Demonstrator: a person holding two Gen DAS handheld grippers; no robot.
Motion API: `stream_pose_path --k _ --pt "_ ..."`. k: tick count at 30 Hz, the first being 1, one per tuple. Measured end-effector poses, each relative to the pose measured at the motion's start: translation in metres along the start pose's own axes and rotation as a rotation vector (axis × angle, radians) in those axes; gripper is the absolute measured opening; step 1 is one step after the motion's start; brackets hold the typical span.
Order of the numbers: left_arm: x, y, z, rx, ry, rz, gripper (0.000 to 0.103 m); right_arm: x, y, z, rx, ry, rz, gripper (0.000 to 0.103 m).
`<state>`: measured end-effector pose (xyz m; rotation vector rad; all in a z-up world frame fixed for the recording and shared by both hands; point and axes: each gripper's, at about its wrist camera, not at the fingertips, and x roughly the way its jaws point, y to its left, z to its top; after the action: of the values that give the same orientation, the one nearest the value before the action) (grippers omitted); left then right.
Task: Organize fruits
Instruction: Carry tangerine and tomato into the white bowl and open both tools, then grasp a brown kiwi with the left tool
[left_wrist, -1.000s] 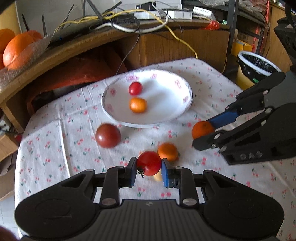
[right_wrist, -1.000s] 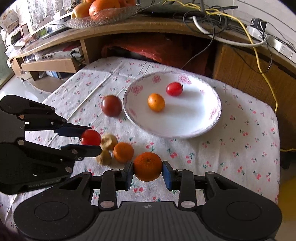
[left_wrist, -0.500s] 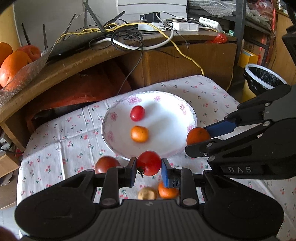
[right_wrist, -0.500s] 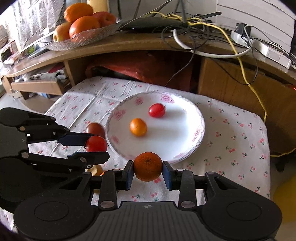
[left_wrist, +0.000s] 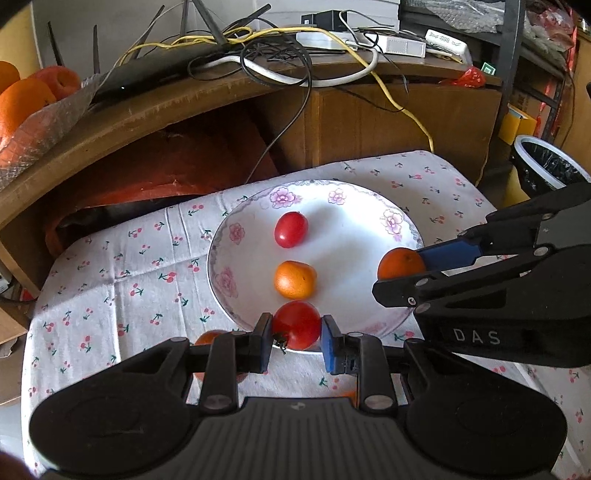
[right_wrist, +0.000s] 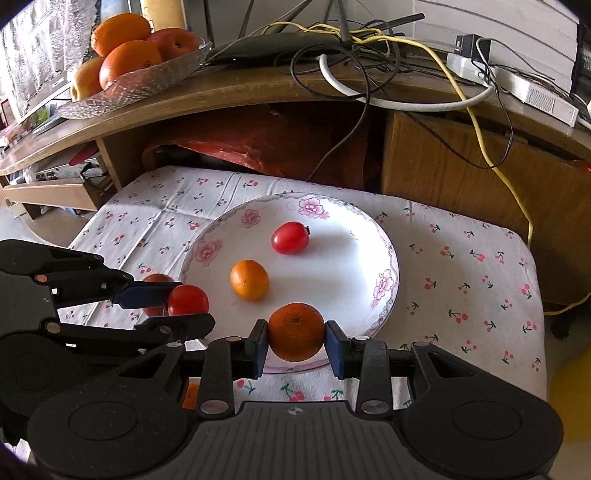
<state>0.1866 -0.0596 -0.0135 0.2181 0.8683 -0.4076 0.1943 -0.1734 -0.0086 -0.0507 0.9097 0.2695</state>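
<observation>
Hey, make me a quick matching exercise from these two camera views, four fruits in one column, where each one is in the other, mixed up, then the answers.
Things:
1. red tomato
2. orange
3. small oval tomato
4. dark tomato

Places:
A. lying on the plate
B. held in the right gripper
C. on the tablecloth beside the plate
D. held in the left gripper

Pairs: 1-D, 2-B, 3-A, 4-C

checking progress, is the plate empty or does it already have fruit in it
Not empty: the plate already holds a small red tomato and a small orange.
</observation>
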Motion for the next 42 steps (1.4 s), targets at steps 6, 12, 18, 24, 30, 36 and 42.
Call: stream_pose_path --k 6,12,18,24,30,36,42 --pt "0.011 0.000 0.003 0.010 0.013 0.008 0.034 0.010 -0.004 0.003 -0.006 0.011 0.002 0.031" --pt "0.018 0.001 0.005 0.006 0.016 -0.001 0.034 0.016 -0.008 0.004 0.004 0.014 0.006 0.032" --pt "0.018 0.004 0.005 -0.002 0.012 0.005 0.035 0.018 -0.007 0.005 0.001 0.007 0.008 0.033" --pt "0.019 0.003 0.005 -0.004 0.012 0.012 0.035 0.017 -0.008 0.004 0.002 0.001 0.005 0.034" --pt "0.016 0.004 0.006 -0.017 0.004 0.020 0.036 0.011 -0.009 0.006 0.007 -0.022 0.004 0.039" --pt "0.014 0.004 0.007 -0.019 -0.006 0.020 0.040 0.007 -0.011 0.006 0.011 -0.031 0.003 0.039" --pt "0.008 0.003 0.007 -0.007 -0.019 0.019 0.041 0.003 -0.009 0.004 0.005 -0.036 0.005 0.039"
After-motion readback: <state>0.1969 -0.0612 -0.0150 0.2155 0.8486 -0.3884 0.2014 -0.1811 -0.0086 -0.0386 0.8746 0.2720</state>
